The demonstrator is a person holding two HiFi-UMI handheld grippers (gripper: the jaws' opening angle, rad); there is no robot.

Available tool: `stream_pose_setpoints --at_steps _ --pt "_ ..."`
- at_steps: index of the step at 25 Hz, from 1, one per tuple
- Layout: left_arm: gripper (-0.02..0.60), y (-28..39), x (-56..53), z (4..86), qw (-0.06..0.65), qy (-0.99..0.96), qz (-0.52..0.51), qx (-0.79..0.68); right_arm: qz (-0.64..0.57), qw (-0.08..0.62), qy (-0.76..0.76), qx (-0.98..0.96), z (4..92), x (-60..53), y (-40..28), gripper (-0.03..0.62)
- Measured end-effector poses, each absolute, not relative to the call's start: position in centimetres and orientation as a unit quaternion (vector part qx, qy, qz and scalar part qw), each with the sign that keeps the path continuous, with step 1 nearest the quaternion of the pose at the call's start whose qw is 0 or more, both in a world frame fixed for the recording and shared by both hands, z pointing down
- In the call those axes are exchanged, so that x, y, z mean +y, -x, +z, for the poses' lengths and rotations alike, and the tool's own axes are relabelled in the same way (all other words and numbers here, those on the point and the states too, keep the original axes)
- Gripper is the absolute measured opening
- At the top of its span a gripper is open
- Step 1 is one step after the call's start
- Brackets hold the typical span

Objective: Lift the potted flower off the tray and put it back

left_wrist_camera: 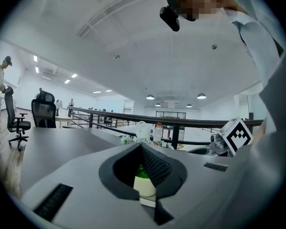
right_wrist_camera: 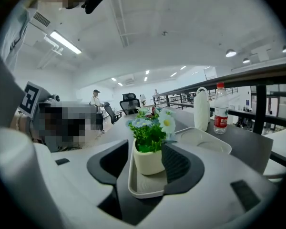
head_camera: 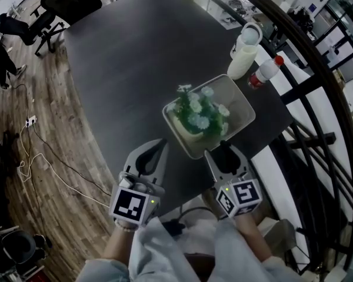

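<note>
On the dark tabletop (head_camera: 135, 57), the potted flower (head_camera: 199, 117) stood upright in the near-left part of the pale tray (head_camera: 240, 101), with a white jug (head_camera: 245, 51) and a red-capped bottle (head_camera: 265, 72) beyond the tray's far corner. The right hand-held gripper (head_camera: 223, 148) was at the tray's near rim, released and with its jaws wide apart. In the right gripper view the cream pot sat framed between them, though neither pad pressed on it. The left hand-held gripper (head_camera: 160, 144) hung just beside the tray's near-left corner, clenched with its jaws together on nothing.

I judged this to be the reach for the pot, with the lift not yet begun and the flower resting on the tray. The next move seemed to call for carrying the open right jaws forward over the rim until the pads flanked the pot's wall below the leaves. They would then need to close squarely, so the pot would not tip, before it was raised straight up.
</note>
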State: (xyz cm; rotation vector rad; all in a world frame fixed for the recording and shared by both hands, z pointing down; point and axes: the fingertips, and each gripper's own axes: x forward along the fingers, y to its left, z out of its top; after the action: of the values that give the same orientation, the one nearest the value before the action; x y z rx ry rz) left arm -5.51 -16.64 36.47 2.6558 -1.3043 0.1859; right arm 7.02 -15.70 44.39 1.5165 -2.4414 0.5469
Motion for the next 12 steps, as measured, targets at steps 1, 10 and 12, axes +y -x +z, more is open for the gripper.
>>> stream_pose_setpoints --at_steps 1,10,12 --pt "-0.008 5.5 -16.9 36.9 0.091 -0.891 0.066 -0.44 0.187 0.109 -0.513 -0.83 44.8 -15.9 -7.1 0.212" --pt "0.08 4.5 -19.2 41.3 0.129 -0.883 0.096 -0.441 0.202 0.127 -0.501 -0.832 47.8 -17.9 -7.1 0.234" --pt "0.097 4.1 -19.6 42.4 0.127 -0.883 0.104 -0.439 0.206 0.128 -0.499 -0.832 48.3 -18.2 -7.0 0.239"
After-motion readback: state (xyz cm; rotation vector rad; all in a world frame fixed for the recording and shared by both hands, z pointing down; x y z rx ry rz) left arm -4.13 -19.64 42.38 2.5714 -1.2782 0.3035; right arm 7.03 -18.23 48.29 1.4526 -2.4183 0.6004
